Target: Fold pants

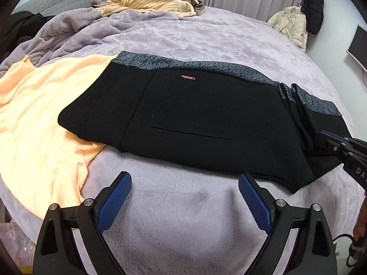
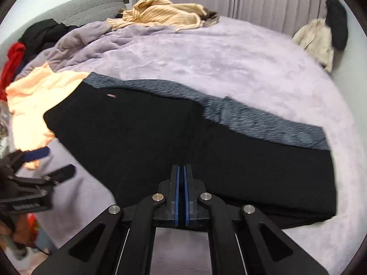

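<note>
Black pants (image 1: pixel 195 123) with a grey patterned waistband (image 1: pixel 206 68) lie folded on the lilac bed cover; they also show in the right wrist view (image 2: pixel 160 137). A small red label (image 1: pixel 188 77) sits below the waistband. My left gripper (image 1: pixel 184 183) is open and empty, just in front of the pants' near edge. My right gripper (image 2: pixel 181 171) is shut on the near edge of the pants. It also shows at the right in the left wrist view (image 1: pixel 325 137), on the pants' right end. The left gripper appears at the left in the right wrist view (image 2: pixel 50 160).
A peach garment (image 1: pixel 39 114) lies left of the pants, partly under them. A striped tan sweater (image 1: pixel 149 0) lies at the far side of the bed cover (image 1: pixel 206 36). Rumpled blanket and dark and red clothes (image 2: pixel 13 57) at far left. Coats (image 1: pixel 298 23) hang at right.
</note>
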`<state>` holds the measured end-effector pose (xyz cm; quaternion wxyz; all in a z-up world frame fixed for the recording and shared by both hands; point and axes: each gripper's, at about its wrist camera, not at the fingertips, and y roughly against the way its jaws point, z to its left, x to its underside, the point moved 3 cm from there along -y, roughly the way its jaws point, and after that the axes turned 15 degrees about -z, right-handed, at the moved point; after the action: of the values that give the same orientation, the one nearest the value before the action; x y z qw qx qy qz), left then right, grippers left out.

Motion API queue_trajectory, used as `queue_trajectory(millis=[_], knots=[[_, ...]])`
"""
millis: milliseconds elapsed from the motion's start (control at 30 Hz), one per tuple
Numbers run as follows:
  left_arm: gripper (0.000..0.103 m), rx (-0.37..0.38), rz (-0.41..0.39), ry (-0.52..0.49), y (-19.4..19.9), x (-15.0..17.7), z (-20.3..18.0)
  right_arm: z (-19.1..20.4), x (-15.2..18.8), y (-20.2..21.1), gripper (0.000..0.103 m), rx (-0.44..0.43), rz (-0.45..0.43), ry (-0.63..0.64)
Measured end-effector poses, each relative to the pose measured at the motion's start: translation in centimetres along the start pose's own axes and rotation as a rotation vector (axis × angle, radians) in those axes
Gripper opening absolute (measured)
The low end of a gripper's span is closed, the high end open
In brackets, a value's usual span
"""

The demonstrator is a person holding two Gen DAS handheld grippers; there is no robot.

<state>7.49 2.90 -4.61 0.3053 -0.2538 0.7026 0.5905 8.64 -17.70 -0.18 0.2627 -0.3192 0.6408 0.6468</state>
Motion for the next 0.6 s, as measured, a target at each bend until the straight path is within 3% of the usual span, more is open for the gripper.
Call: queue_trajectory(millis=[200, 300, 367, 467, 600], knots=[[0.095, -0.009, 0.009, -0.01, 0.2, 0.3, 0.6, 1.5, 2.7, 0.3, 0.007, -0.009, 0.005, -0.08], [0.095, -0.025, 0.006, -0.025, 0.1, 0.4, 1.0, 0.7, 2.8, 1.9, 0.025, -0.01, -0.044, -0.103], [0.095, -0.027, 0.01, -0.022, -0.1, 0.6, 1.2, 0.0, 1.9, 2.8, 0.043, 0.02, -0.088, -0.09], [0.095, -0.026, 0.022, -0.015, -0.3, 0.8, 1.2, -1.6, 0.6, 2.9, 0.044, 0.059, -0.122, -0.105], [0.095, -0.021, 0.022, -0.013, 0.0, 1.1, 1.1, -4.0, 0.3, 0.4, 0.044, -0.003, -0.108, -0.271]])
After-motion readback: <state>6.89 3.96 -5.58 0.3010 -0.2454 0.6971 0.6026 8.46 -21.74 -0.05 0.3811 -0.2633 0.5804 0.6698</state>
